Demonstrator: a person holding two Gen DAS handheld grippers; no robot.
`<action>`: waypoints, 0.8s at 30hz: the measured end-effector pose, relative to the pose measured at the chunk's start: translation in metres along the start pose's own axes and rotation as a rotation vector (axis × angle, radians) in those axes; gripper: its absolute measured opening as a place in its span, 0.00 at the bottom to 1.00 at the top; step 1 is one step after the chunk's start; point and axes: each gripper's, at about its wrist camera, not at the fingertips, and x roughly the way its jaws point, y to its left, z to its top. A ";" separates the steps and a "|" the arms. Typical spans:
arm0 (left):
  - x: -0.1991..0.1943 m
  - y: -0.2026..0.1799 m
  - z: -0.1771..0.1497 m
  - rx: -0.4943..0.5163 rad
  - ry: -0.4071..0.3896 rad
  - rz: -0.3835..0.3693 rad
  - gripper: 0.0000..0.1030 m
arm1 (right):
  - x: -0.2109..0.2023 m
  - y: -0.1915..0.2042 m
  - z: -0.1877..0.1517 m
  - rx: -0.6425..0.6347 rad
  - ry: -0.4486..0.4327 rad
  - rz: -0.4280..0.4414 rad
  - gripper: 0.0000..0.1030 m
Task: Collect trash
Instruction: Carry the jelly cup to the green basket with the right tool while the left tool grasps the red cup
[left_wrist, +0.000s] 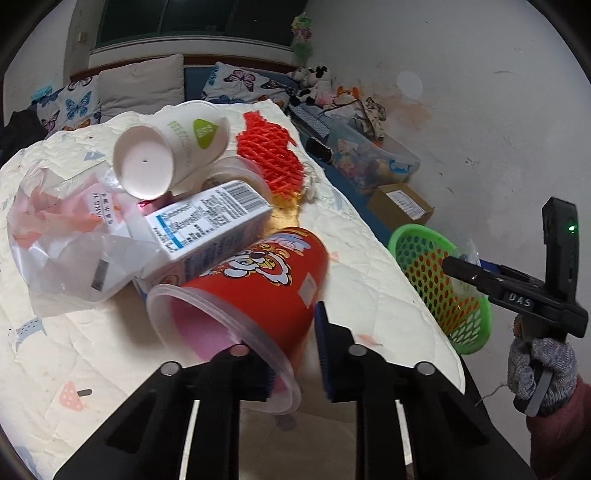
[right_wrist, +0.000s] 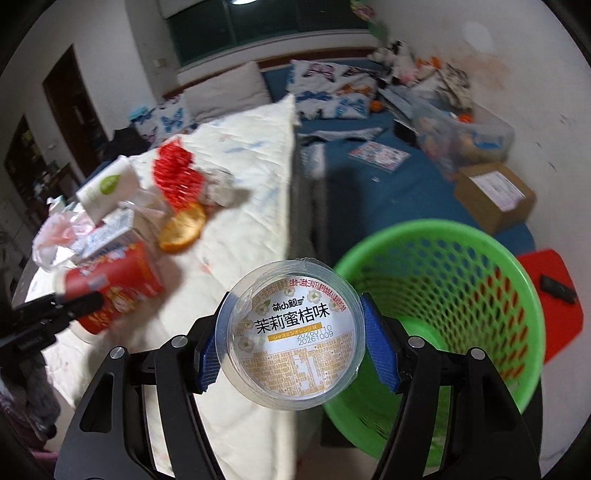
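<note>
A red printed cup (left_wrist: 258, 280) with a clear rim lies on its side on the cream quilt (left_wrist: 369, 280). My left gripper (left_wrist: 295, 365) is shut on its rim, one blue pad inside the mouth and the other against the outer wall. My right gripper (right_wrist: 293, 325) is shut on a clear jelly cup (right_wrist: 291, 343) with a printed lid, held past the quilt's edge beside the green mesh basket (right_wrist: 406, 229). More trash lies behind the red cup: a white paper cup (left_wrist: 177, 147), a milk carton (left_wrist: 207, 225), a red foam net (left_wrist: 269, 155) and a plastic bag (left_wrist: 62, 251).
An orange peel (right_wrist: 183, 229) and a crumpled tissue (right_wrist: 221, 188) lie on the quilt. A cardboard box (right_wrist: 495, 195) and a clear toy bin (right_wrist: 461, 129) sit on the blue sheet behind the basket. A red stool (right_wrist: 554, 295) stands to the basket's right. Pillows line the headboard.
</note>
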 end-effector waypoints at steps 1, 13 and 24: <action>0.000 -0.003 0.000 0.009 0.004 0.000 0.12 | 0.000 -0.005 -0.003 0.010 0.005 -0.010 0.64; -0.010 -0.037 0.015 0.088 -0.008 -0.057 0.05 | -0.007 -0.045 -0.027 0.074 0.030 -0.113 0.65; 0.003 -0.085 0.035 0.206 -0.003 -0.143 0.05 | -0.010 -0.057 -0.034 0.100 0.035 -0.155 0.67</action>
